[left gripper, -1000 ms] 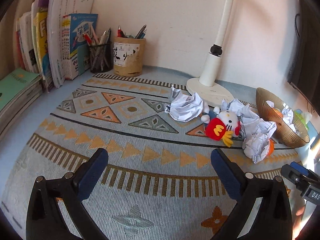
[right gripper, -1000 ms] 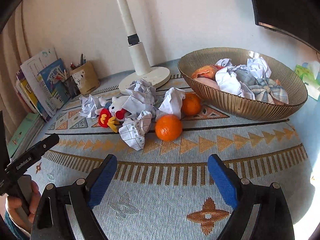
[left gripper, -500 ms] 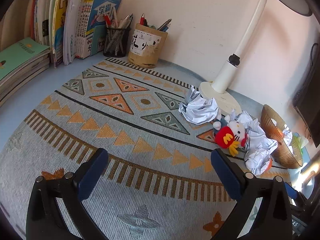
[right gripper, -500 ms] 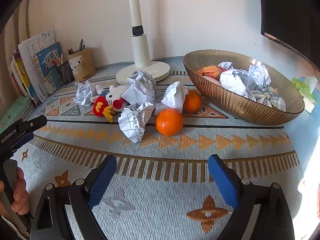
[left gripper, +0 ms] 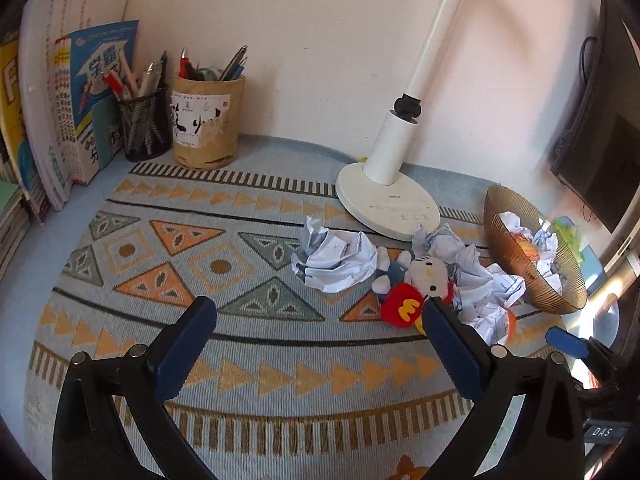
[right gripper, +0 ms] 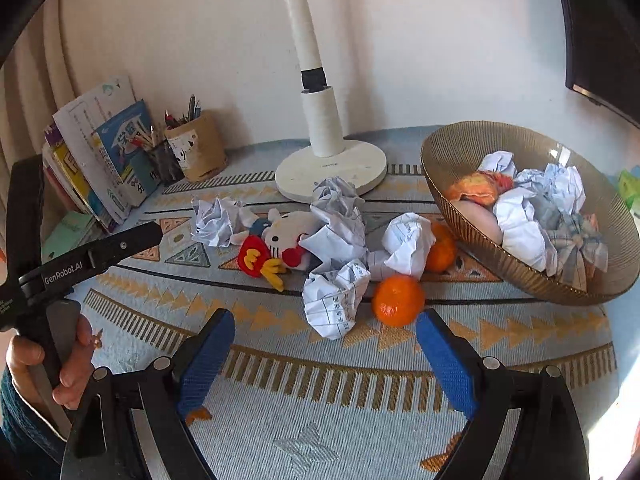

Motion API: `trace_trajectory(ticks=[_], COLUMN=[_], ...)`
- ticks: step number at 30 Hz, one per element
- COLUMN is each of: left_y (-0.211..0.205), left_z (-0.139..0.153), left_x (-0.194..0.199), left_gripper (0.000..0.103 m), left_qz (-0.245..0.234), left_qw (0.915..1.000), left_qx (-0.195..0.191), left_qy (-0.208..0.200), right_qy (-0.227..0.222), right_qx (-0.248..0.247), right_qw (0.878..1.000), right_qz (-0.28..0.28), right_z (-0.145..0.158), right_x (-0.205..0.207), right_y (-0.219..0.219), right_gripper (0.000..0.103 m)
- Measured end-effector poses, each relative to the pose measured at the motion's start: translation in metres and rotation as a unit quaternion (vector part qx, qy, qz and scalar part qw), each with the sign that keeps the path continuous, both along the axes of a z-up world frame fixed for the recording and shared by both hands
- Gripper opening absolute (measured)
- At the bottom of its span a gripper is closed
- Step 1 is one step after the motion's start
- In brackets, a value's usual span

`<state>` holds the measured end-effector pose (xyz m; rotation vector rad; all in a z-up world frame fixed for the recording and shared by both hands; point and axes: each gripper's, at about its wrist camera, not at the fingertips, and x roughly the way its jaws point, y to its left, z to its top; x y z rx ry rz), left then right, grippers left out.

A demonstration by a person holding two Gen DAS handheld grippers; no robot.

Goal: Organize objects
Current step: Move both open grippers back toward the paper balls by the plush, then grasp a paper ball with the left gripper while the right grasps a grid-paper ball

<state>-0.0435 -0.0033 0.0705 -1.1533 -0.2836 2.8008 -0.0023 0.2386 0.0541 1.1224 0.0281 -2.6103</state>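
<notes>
On a patterned mat (right gripper: 320, 420) lies a pile: crumpled paper balls (right gripper: 336, 300) (left gripper: 336, 260), a white plush toy (right gripper: 284, 240) (left gripper: 424, 280) with red parts, and two oranges (right gripper: 398, 300) (right gripper: 440, 248). A ribbed golden bowl (right gripper: 448, 160) (left gripper: 504, 232) at the right holds more paper, cloth and fruit. My right gripper (right gripper: 324, 332) is open, just short of the nearest orange and paper ball, nothing between its blue pads. My left gripper (left gripper: 316, 324) is open and empty over the mat, its right finger close in front of the plush toy.
A white desk lamp (left gripper: 384, 204) (right gripper: 332, 168) stands behind the pile. Two pen holders (left gripper: 208, 124) (left gripper: 144, 124) and upright books (left gripper: 72, 100) line the back left against the wall. A hand (right gripper: 44, 364) holds the left gripper's handle at the left edge of the right wrist view. A dark monitor (left gripper: 600, 128) is at the right.
Both grippers have drawn closer to the pile; the plush toy and the paper balls look larger. The left view swung away from the books and back. Both grippers stay open and empty.
</notes>
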Motion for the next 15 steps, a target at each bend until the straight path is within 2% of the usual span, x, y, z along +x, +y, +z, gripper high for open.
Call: trace_trajectory(ticks=[2, 5, 7, 8, 9, 10, 11, 12, 14, 15], left_y=[0.007, 0.013, 0.017, 0.019, 0.02, 0.021, 0.022, 0.023, 0.024, 0.025], left_z=[-0.012, -0.031, -0.038, -0.039, -0.041, -0.042, -0.044, -0.045, -0.043, -0.042], left_x=[-0.027, -0.055, -0.065, -0.068, -0.069, -0.071, -0.073, -0.072, -0.068, -0.065], left_gripper=[0.102, 0.102, 0.102, 0.101, 0.093, 0.076, 0.07, 0.069, 0.06, 0.056], left_qz=[-0.004, -0.012, -0.002, 0.002, 0.002, -0.002, -0.006, -0.006, -0.012, -0.014], left_qw=[0.9997, 0.9992, 0.9992, 0.9993, 0.9994, 0.9995, 0.9992, 0.9992, 0.9996, 0.9997], left_qx=[-0.017, 0.003, -0.005, -0.009, -0.008, -0.003, -0.001, -0.002, -0.004, -0.008], left_qy=[-0.018, -0.039, -0.039, -0.036, -0.033, -0.033, -0.038, -0.039, -0.024, -0.02], right_qy=[0.004, -0.005, 0.014, 0.021, 0.032, 0.041, 0.048, 0.053, 0.059, 0.059], right_qx=[0.022, 0.036, 0.058, 0.071, 0.087, 0.1, 0.106, 0.107, 0.105, 0.104], right_qw=[1.0, 0.999, 0.998, 0.997, 0.996, 0.994, 0.993, 0.993, 0.993, 0.993], right_qz=[-0.006, -0.011, -0.017, -0.015, -0.017, -0.018, -0.016, -0.011, 0.0, 0.003], right_z=[-0.009, -0.022, -0.025, -0.026, -0.027, -0.028, -0.028, -0.028, -0.028, -0.028], right_x=[-0.012, -0.024, -0.024, -0.023, -0.022, -0.02, -0.018, -0.016, -0.011, -0.009], right_y=[-0.006, -0.011, -0.014, -0.017, -0.019, -0.021, -0.023, -0.024, -0.026, -0.026], right_gripper=[0.08, 0.079, 0.076, 0.068, 0.065, 0.056, 0.05, 0.048, 0.033, 0.033])
